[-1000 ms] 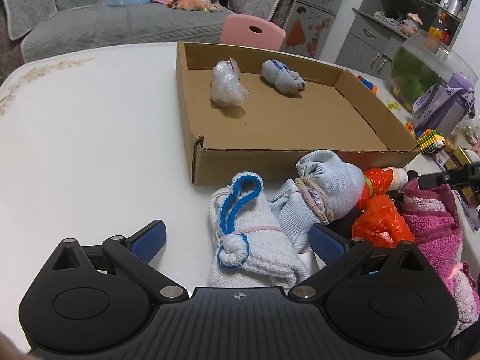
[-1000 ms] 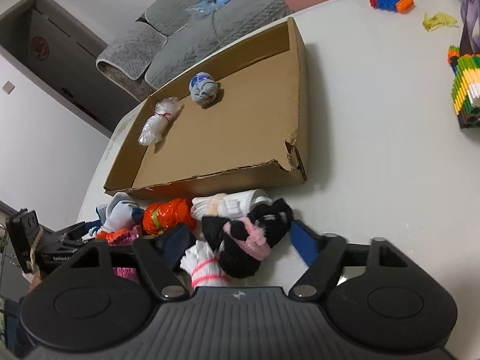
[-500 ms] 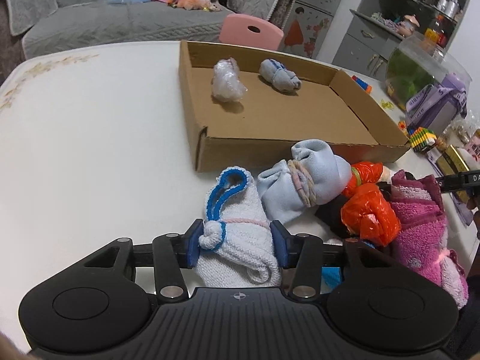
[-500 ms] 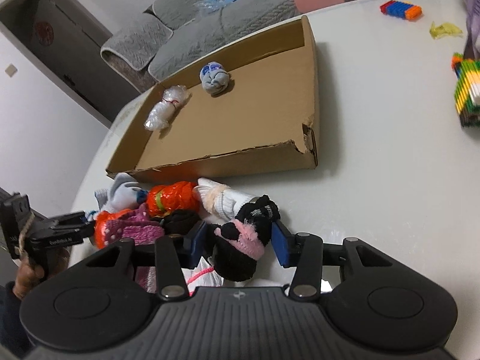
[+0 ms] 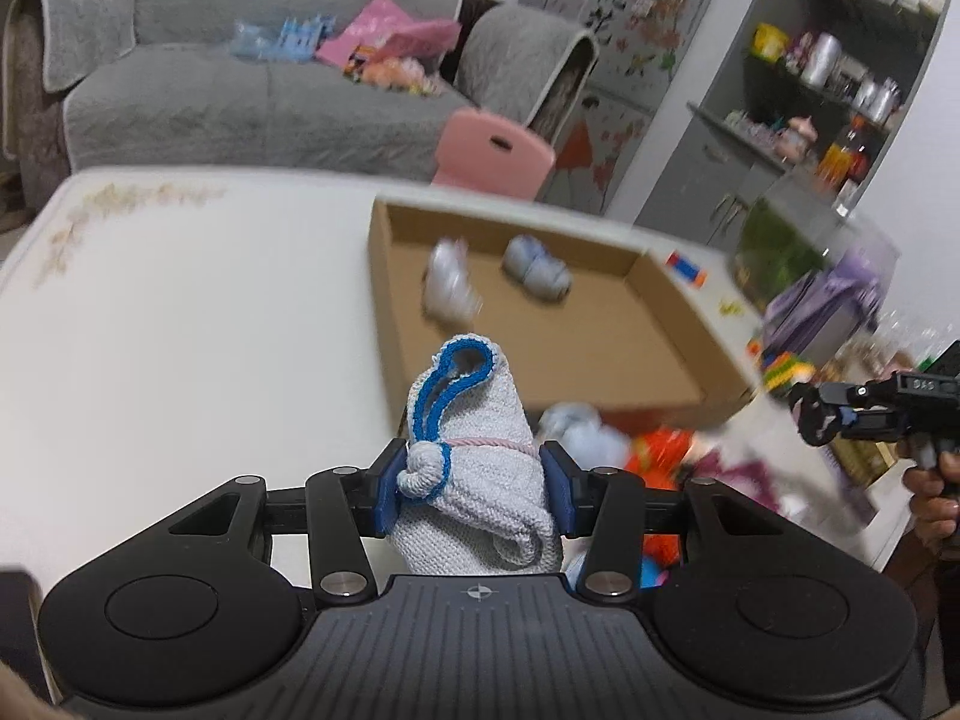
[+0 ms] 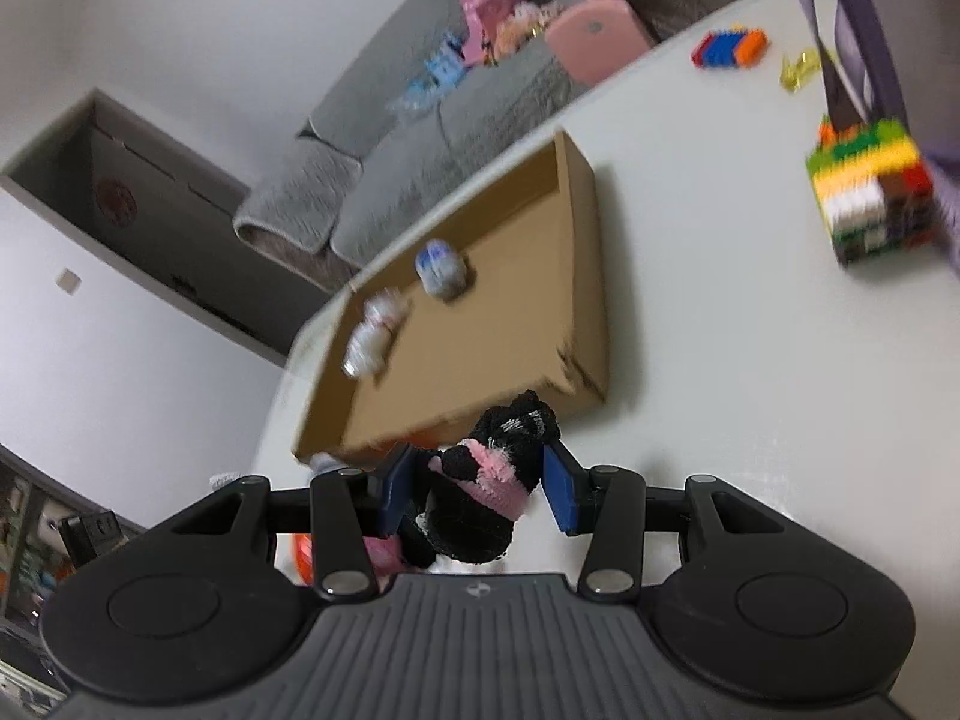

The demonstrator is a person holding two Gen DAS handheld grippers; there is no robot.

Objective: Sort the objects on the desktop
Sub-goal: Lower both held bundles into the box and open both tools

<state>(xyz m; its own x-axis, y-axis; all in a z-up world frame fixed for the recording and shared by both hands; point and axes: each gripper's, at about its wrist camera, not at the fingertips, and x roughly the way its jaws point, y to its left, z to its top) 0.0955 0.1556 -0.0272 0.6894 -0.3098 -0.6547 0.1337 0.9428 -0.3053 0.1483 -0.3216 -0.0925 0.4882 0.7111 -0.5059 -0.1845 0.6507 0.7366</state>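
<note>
My left gripper (image 5: 474,489) is shut on a white knitted sock roll with blue trim (image 5: 474,468), held above the white table (image 5: 180,330). My right gripper (image 6: 480,489) is shut on a black and pink sock roll (image 6: 486,492), also lifted. Ahead lies a shallow cardboard box (image 5: 600,348) (image 6: 576,276) holding a pale wrapped bundle (image 5: 447,288) (image 6: 372,342) and a grey-blue sock roll (image 5: 534,267) (image 6: 441,267). Below the left gripper, a pile of light blue, orange and pink sock rolls (image 5: 654,444) stays on the table. The right gripper also shows at the right edge of the left wrist view.
Toy brick stacks (image 6: 870,192) (image 6: 729,48) and a purple bag (image 5: 822,300) stand on the table right of the box. A pink chair (image 5: 492,150) and a grey sofa (image 5: 240,96) are beyond the table. A person's hand (image 5: 936,492) shows at the right.
Both grippers closed on their sock rolls, then lifted them off the table toward the box. The pile stays below.
</note>
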